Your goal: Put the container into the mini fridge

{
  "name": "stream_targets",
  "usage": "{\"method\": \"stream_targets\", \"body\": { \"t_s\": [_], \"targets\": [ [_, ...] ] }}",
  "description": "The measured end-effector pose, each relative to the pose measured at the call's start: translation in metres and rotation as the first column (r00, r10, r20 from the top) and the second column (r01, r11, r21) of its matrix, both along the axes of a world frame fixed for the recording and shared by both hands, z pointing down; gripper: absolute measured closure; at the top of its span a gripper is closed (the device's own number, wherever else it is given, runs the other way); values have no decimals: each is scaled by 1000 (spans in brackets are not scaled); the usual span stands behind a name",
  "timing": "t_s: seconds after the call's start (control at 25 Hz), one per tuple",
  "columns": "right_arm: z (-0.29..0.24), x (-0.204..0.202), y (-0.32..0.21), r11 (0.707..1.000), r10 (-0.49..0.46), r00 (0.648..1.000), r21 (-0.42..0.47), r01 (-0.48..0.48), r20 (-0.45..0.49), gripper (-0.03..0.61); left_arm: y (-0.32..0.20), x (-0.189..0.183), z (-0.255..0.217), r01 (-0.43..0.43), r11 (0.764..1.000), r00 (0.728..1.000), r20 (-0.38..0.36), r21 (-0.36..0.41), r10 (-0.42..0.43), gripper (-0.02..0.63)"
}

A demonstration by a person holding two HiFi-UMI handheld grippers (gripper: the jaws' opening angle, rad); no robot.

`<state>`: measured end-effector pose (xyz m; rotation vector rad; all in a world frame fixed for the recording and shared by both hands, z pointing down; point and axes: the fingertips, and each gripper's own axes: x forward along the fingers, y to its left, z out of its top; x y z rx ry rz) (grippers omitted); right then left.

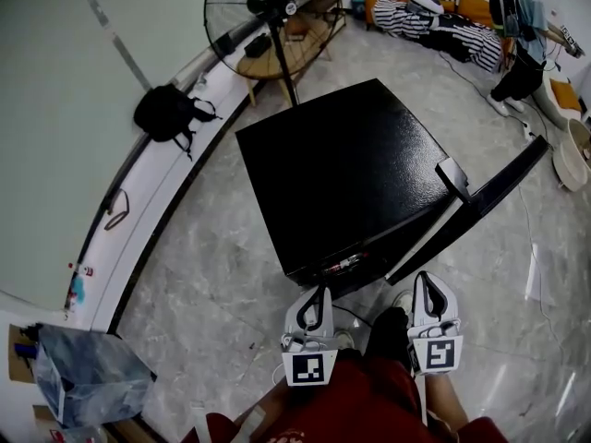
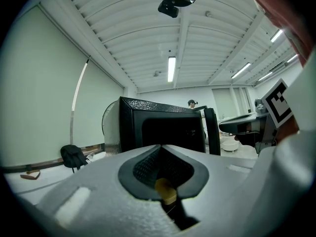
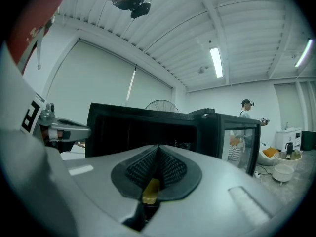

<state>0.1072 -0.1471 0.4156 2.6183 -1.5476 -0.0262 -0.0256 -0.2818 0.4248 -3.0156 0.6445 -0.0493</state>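
Note:
The black mini fridge (image 1: 342, 164) stands on the floor in front of me, its door (image 1: 480, 201) swung open to the right. My left gripper (image 1: 315, 295) and right gripper (image 1: 428, 281) are held side by side just short of the fridge's open front, both pointing level at it. In the left gripper view the left gripper (image 2: 160, 148) is shut with nothing between its pads, and the fridge (image 2: 163, 127) is straight ahead. The right gripper (image 3: 158, 148) is likewise shut and empty before the dark fridge opening (image 3: 143, 130). No container is clearly visible in any view.
A standing fan (image 1: 268, 17) and a black bag (image 1: 166, 113) on a white ledge are behind the fridge at the left. A clear plastic box (image 1: 88, 377) is at my near left. A person (image 1: 526, 35) stands at the far right, near a couch (image 1: 434, 12).

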Motion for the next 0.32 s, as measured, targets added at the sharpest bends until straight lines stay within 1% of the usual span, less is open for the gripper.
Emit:
{"method": "stream_targets", "body": {
  "t_s": [0.16, 0.32],
  "targets": [
    [4, 2, -2, 1000, 4, 1000, -8, -4, 6, 578, -1, 3, 3, -9, 1000, 1000, 11, 8, 9, 607],
    [3, 4, -7, 1000, 2, 1000, -7, -2, -13, 578, -5, 8, 3, -2, 999, 1000, -11, -33, 2, 607]
  ]
}}
